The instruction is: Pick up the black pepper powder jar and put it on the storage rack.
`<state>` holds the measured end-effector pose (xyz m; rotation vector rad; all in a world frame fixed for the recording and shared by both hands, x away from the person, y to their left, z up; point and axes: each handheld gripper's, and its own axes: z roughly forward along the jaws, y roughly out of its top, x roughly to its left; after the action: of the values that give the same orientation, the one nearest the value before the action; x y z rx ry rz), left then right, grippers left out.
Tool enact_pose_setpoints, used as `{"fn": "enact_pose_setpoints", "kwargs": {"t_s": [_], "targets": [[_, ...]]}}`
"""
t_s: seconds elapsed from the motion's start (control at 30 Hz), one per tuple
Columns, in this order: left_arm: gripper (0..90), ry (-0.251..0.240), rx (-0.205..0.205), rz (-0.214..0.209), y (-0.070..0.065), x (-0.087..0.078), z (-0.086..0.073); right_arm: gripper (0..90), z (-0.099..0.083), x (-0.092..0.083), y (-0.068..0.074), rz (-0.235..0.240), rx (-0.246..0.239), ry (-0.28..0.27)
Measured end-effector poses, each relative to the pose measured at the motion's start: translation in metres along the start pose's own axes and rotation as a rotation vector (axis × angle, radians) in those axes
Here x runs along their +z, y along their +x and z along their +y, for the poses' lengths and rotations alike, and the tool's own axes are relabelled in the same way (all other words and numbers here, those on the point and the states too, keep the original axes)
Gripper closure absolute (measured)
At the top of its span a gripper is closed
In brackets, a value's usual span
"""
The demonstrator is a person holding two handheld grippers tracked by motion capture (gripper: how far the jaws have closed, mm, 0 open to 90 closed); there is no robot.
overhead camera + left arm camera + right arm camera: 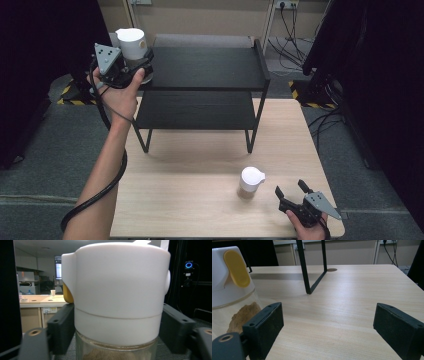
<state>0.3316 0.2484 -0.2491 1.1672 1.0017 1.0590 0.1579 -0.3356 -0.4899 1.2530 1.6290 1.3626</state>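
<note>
My left hand-held gripper (141, 64) sits spread around the white-capped jar (132, 44) on the shelf's (210, 67) far-left corner, pads just beside the cap. I judge it rigid, smooth, slippery glass below, so grip the cap. My right hand-held gripper (291, 190) is spread.

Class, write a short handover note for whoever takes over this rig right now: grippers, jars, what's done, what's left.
Left gripper: open, fingers either side of the first jar's white lid, at the left edge of the rack's top shelf.
Right gripper: open, low over the table, right of the second jar, not touching it.
Done: first jar looks placed, though its base is hidden.
Left: probably withdraw, then shelve the second jar.
</note>
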Motion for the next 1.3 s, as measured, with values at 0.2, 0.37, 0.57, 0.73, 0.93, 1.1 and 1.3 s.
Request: {"fn": "enact_pose_setpoints", "kwargs": {"t_s": [0.2, 0.37, 0.57, 0.73, 0.93, 1.1, 1.3], "targets": [[15.9, -0.018, 0.018, 0.019, -0.005, -0.006, -0.004, 9.7, 0.000, 0.000, 0.000, 0.000, 0.001, 0.001], [15.5, -0.033, 0.019, 0.030, -0.010, -0.015, -0.006, 9.7, 0.000, 0.000, 0.000, 0.001, -0.001, 0.003], [14.7, -0.056, 0.034, 0.019, -0.008, -0.027, -0.013, 9.7, 0.000, 0.000, 0.000, 0.003, -0.001, 0.001], [14.6, -0.067, 0.026, 0.009, -0.009, -0.037, -0.018, 9.7, 0.000, 0.000, 0.000, 0.003, -0.003, 0.001], [14.5, -0.072, 0.032, 0.002, -0.007, -0.046, -0.026, 9.7, 0.000, 0.000, 0.000, 0.003, -0.006, 0.002], [14.5, -0.074, 0.030, -0.012, -0.006, -0.053, -0.033, 9.7, 0.000, 0.000, 0.000, 0.003, -0.004, 0.003], [14.5, -0.075, 0.043, -0.012, -0.006, -0.060, -0.042, 9.6, 0.000, 0.000, 0.000, 0.004, -0.004, 0.003]]}}
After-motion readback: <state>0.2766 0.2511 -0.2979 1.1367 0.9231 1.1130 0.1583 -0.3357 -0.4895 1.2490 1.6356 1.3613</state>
